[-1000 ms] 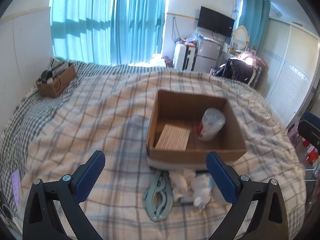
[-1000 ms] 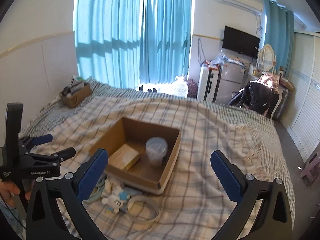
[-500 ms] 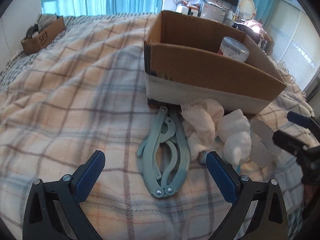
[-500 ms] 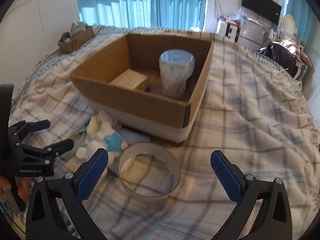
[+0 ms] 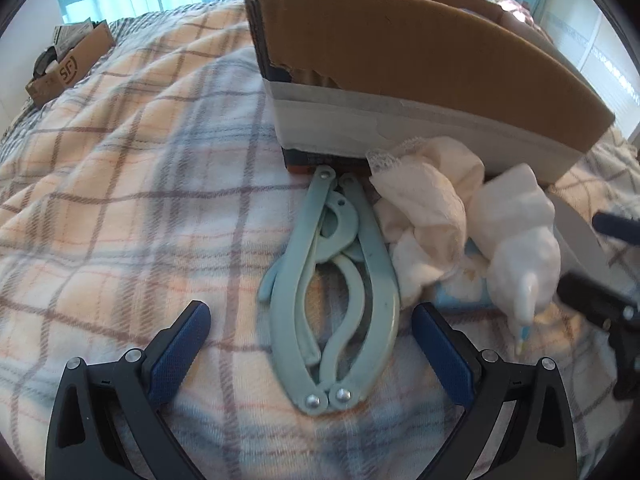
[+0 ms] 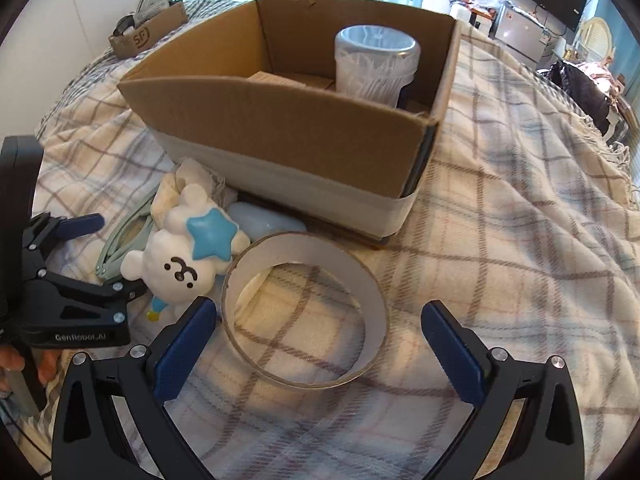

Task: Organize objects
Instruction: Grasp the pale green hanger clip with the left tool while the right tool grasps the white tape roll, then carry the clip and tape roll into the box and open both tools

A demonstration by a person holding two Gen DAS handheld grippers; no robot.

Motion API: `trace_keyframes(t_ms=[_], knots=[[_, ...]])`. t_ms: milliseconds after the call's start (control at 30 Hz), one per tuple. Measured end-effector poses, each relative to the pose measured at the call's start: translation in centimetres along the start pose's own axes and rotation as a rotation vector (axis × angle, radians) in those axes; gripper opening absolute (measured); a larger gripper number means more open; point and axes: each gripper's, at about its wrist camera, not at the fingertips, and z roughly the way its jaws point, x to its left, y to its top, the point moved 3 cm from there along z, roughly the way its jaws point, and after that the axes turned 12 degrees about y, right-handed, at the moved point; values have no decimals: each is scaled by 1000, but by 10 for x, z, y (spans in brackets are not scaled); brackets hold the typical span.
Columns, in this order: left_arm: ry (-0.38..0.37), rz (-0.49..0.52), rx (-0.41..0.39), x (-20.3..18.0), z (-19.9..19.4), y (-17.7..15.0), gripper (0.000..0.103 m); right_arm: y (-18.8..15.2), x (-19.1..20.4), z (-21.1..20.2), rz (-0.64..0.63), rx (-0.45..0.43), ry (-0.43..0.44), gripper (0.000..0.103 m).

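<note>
A cardboard box sits on the plaid bed and holds a clear tub of cotton swabs and a small carton. In front of it lie a folded pale blue hanger, a white cloth, a white plush toy with a blue star and a white tape ring. My left gripper is open, its fingers either side of the hanger's near end. My right gripper is open, straddling the ring.
A small cardboard box of odds and ends sits far left on the bed. The plaid blanket stretches right of the box. A fridge and TV stand beyond the bed.
Both grippers have dropped low and moved forward: the left onto the hanger, the right onto the tape ring. Both stay open.
</note>
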Motion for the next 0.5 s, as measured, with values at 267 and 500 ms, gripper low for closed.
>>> trace_keyframes(t_ms=[267,500], knots=[[-33,28,-26,-3,-3,0,76,-1,1,4,7,10,23,91],[-61,26,-26,-2,-13,-4,65,-6,3,2,5,-9,46,82]])
